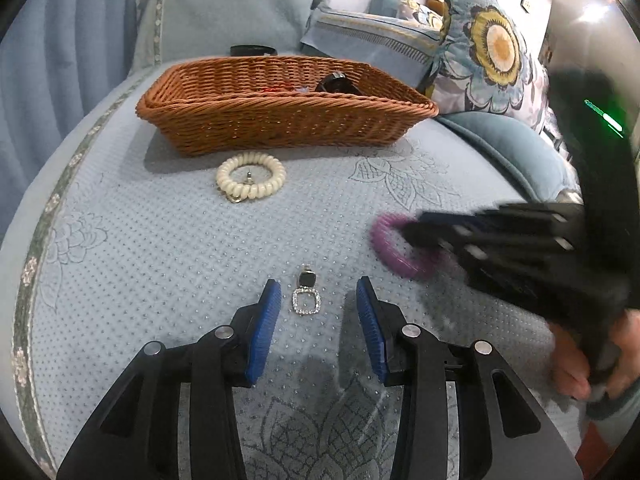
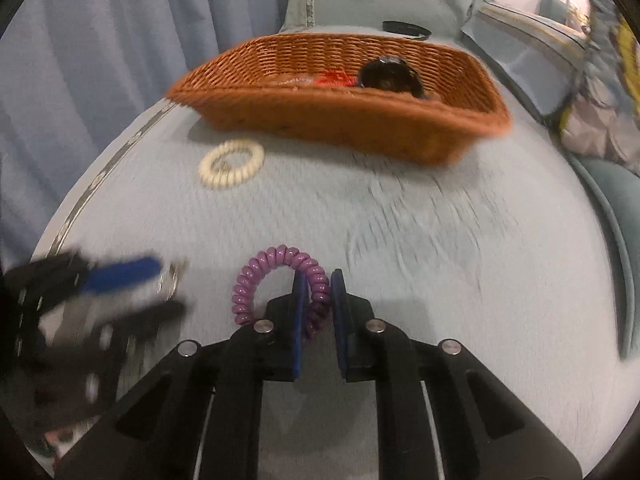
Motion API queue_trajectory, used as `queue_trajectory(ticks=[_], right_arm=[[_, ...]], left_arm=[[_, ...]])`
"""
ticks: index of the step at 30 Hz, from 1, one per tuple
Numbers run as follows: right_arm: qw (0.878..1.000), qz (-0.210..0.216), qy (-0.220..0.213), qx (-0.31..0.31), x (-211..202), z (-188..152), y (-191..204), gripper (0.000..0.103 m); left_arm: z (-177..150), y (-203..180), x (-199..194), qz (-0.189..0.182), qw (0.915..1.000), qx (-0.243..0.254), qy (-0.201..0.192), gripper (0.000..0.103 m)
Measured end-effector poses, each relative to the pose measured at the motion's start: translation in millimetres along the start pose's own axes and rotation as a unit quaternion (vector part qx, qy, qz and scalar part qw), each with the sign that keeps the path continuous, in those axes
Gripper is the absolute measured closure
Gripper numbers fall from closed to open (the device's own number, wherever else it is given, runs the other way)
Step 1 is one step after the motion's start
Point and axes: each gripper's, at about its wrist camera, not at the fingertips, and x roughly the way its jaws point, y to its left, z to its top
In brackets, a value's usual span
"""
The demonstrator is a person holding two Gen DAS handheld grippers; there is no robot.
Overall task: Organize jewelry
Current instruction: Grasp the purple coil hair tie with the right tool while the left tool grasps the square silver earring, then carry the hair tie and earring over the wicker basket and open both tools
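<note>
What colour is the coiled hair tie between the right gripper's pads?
Purple. The coiled hair tie shows best in the right wrist view, a stretch of its coil between the right gripper's blue pads.

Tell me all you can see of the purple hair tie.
The purple hair tie is a glossy spiral coil, plastic by its look, forming a closed ring. It lies on the blue quilted cover, in front of the basket. The right gripper has its blue pads closed on the ring's right side.

woven wicker basket (image 1: 280, 120), glossy plastic purple coil (image 2: 280, 272), sparkly metal earring (image 1: 306, 298), quilted cloth cover (image 1: 160, 240)
</note>
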Motion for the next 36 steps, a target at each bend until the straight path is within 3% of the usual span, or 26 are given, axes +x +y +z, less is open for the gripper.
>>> queue_trajectory(ticks=[4,8,29,36], right_arm=[[1.000,-0.007,-0.005,-0.004,-4.5,-6.2,2.1,0.092],[1.000,-0.010,-0.013,-0.012,-5.1,-7.0,2.0,0.093],[0.998,0.034,-0.057,-0.005,-31.1,-4.5,3.6,0.094],[0.997,0.040,-0.064,0.003,-35.2,-3.3,0.0,0.094]], left_arm=[[1.0,-5.2,3.9,0.014,0.9998,0.012,0.003,0.067],[1.0,-3.5,5.1,0.026,0.9996,0.010,0.003,0.091],[3.9,-6.9,-17.6,0.008,0.9990,0.010,-0.043,0.091],[9.9,15.1,-36.7,-0.047,0.9956,-0.041,-0.070,0.091]])
